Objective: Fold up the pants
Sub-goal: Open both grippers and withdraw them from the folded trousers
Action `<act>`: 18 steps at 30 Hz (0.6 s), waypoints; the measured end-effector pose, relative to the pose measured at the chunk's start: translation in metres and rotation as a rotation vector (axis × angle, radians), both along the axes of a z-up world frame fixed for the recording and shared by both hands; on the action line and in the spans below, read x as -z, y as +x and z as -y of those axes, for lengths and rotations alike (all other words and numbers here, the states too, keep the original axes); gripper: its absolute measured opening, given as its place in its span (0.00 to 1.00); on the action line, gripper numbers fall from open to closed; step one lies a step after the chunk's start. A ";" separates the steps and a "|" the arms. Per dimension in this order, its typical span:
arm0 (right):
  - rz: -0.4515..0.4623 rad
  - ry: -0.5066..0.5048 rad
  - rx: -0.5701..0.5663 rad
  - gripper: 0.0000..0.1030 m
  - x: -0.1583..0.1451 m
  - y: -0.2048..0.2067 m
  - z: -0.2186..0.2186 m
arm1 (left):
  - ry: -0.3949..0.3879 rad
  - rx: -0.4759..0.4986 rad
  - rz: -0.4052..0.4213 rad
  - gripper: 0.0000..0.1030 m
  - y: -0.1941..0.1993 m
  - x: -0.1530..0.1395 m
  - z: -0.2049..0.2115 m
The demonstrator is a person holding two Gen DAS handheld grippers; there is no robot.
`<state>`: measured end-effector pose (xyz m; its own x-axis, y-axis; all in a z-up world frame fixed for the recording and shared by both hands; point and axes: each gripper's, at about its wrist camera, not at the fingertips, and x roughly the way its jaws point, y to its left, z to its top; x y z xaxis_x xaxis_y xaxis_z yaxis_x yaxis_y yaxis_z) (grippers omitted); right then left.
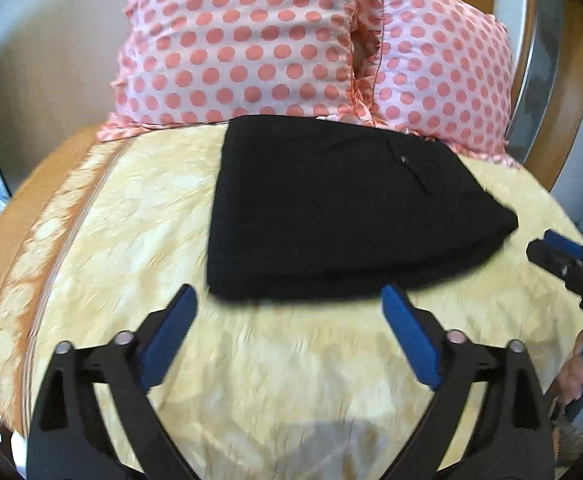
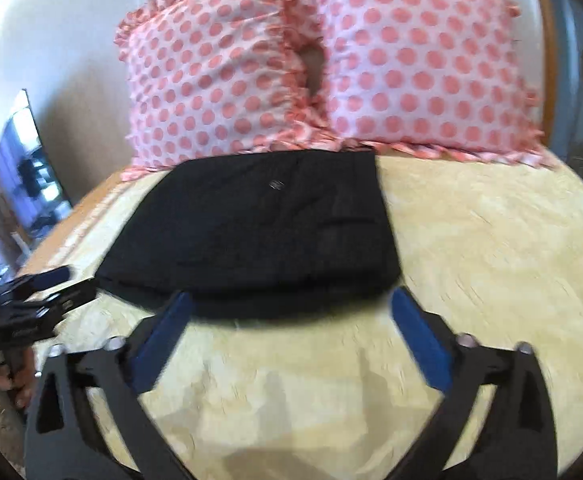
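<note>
Black pants (image 1: 343, 208) lie folded into a compact stack on the yellow bedspread (image 1: 251, 380), their far edge against the pillows. They also show in the right wrist view (image 2: 263, 228). My left gripper (image 1: 289, 296) is open and empty, its blue pads just short of the stack's near edge. My right gripper (image 2: 289, 300) is open and empty, also just in front of the stack. The right gripper also shows at the right edge of the left wrist view (image 1: 563, 264), and the left gripper at the left edge of the right wrist view (image 2: 39, 296).
Two pink polka-dot pillows (image 1: 251, 40) (image 2: 419, 64) stand against the headboard behind the pants. A wooden bed frame (image 1: 571, 92) runs on the right. A TV screen (image 2: 27, 164) stands beside the bed on the left.
</note>
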<state>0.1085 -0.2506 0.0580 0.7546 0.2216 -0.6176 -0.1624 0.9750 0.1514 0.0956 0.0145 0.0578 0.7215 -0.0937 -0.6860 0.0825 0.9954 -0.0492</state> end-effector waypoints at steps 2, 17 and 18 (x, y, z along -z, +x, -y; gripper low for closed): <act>-0.014 -0.031 0.037 0.99 0.008 -0.008 -0.005 | 0.036 -0.024 0.002 0.98 -0.017 0.008 0.001; -0.017 -0.072 -0.004 0.99 0.047 -0.035 -0.036 | 0.065 -0.074 -0.009 0.98 -0.048 0.042 0.005; -0.014 -0.084 -0.001 0.99 0.048 -0.036 -0.037 | 0.067 -0.075 -0.003 0.98 -0.048 0.043 0.005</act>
